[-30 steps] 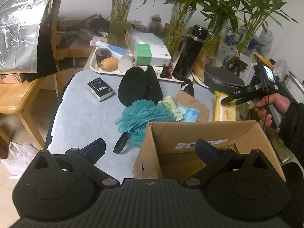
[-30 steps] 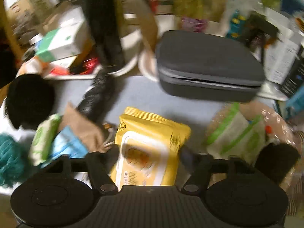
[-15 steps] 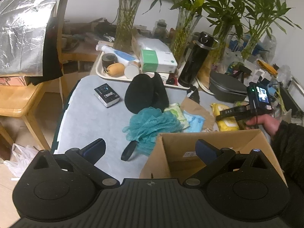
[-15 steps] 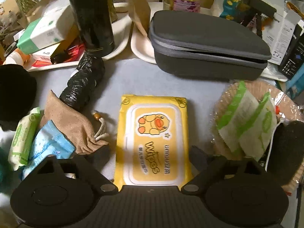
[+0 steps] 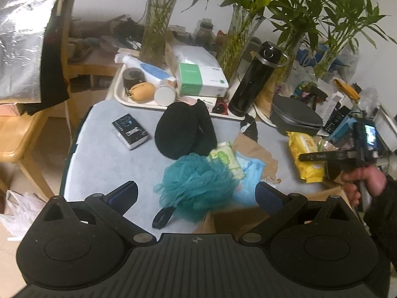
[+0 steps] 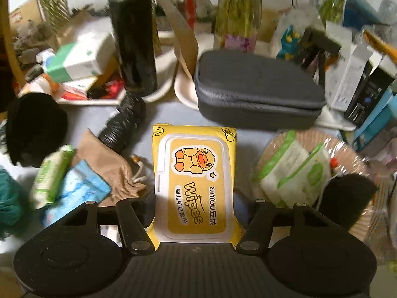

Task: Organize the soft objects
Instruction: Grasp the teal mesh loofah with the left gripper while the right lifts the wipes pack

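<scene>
My right gripper (image 6: 194, 208) has just been closing on the yellow wipes pack (image 6: 194, 181), seemingly pinching it. It's flat, duck-printed, white-lidded. My left gripper (image 5: 196, 192) hangs spread, holding nothing.

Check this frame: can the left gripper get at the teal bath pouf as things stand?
Probably yes. The left gripper has its jaws wide apart and empty, and the teal bath pouf lies on top of the pile directly between and ahead of them. Only the cardboard box edge sits close beneath.
</scene>
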Demonstrator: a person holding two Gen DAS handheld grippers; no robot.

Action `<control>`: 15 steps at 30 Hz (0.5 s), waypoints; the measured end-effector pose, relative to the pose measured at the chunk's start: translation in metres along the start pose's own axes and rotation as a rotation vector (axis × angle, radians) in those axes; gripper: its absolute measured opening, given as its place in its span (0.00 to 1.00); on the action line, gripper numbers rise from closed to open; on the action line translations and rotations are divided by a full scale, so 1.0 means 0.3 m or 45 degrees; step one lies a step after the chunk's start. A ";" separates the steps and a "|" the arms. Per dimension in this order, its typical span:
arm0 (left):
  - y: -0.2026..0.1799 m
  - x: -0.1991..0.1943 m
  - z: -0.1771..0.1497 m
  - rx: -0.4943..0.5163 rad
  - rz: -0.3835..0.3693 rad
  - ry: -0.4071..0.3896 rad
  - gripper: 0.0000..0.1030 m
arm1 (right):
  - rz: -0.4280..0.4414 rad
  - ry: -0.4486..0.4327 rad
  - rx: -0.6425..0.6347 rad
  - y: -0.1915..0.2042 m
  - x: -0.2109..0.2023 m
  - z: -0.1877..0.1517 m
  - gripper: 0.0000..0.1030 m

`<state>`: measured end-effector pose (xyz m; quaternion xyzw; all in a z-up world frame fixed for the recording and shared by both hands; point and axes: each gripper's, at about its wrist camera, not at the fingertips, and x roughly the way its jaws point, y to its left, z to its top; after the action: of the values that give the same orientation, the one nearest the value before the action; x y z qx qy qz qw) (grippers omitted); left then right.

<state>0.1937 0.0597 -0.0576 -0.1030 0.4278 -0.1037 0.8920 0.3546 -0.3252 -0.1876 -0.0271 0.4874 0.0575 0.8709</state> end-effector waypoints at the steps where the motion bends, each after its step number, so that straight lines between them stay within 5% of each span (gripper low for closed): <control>1: 0.003 0.013 0.013 -0.004 -0.018 0.009 1.00 | 0.008 -0.019 0.000 -0.004 -0.033 0.000 0.63; 7: 0.024 0.129 0.072 0.006 -0.129 0.081 0.99 | 0.083 -0.110 -0.014 -0.017 -0.224 -0.015 0.63; 9: 0.034 0.184 0.086 0.008 -0.157 0.124 0.85 | 0.106 -0.131 -0.020 -0.011 -0.277 -0.024 0.63; 15: 0.075 0.353 0.109 -0.028 -0.181 0.321 0.80 | 0.174 -0.192 -0.047 0.014 -0.416 -0.065 0.63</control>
<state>0.2864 0.0553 -0.1222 -0.1290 0.5292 -0.1739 0.8204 0.2728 -0.3322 -0.0914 -0.0053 0.4202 0.1275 0.8984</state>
